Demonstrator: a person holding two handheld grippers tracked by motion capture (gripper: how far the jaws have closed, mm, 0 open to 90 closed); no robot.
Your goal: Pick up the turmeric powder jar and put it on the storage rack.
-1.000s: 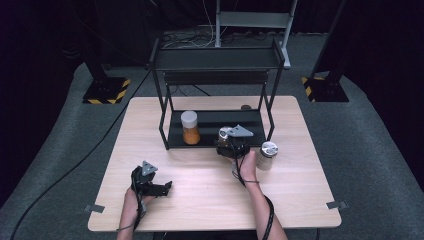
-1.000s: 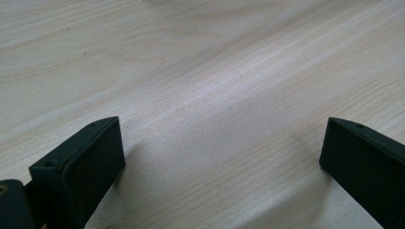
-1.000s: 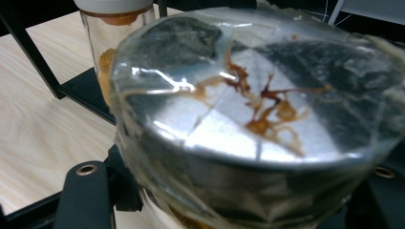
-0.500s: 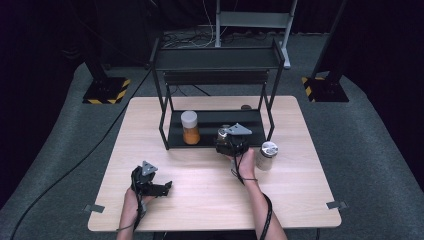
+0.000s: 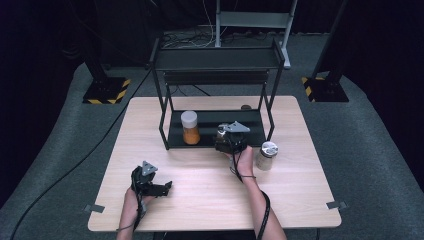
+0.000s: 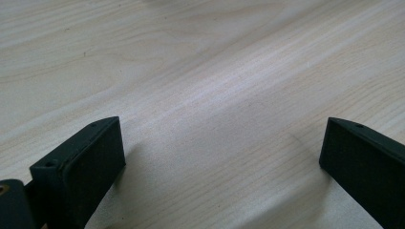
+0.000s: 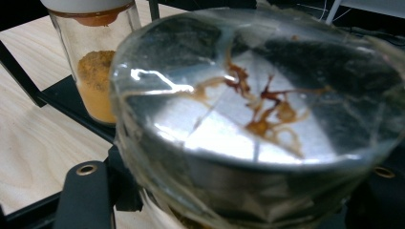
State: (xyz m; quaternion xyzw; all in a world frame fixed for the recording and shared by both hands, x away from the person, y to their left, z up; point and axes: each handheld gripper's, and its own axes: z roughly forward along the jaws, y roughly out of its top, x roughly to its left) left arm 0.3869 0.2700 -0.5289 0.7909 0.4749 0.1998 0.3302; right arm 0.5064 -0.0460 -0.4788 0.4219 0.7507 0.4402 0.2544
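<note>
I worked over a pale wood-grain surface point(image 5: 210, 185) in a dark room with grey carpet. My right gripper point(image 5: 229, 141) clamped a glass jar with a foil-taped lid point(image 7: 258, 119) at the black metal rack point(image 5: 216, 62), beside the orange-powder jar point(image 5: 190, 127). My left gripper point(image 5: 161, 187) rested wide apart, holding nothing

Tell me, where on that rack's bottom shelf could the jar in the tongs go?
The bottom shelf looks bare right of the orange-powder jar, up to the rack's right legs. The right tongs hold a metal-lidded jar at its front edge. It is tight beside the orange jar.
</note>
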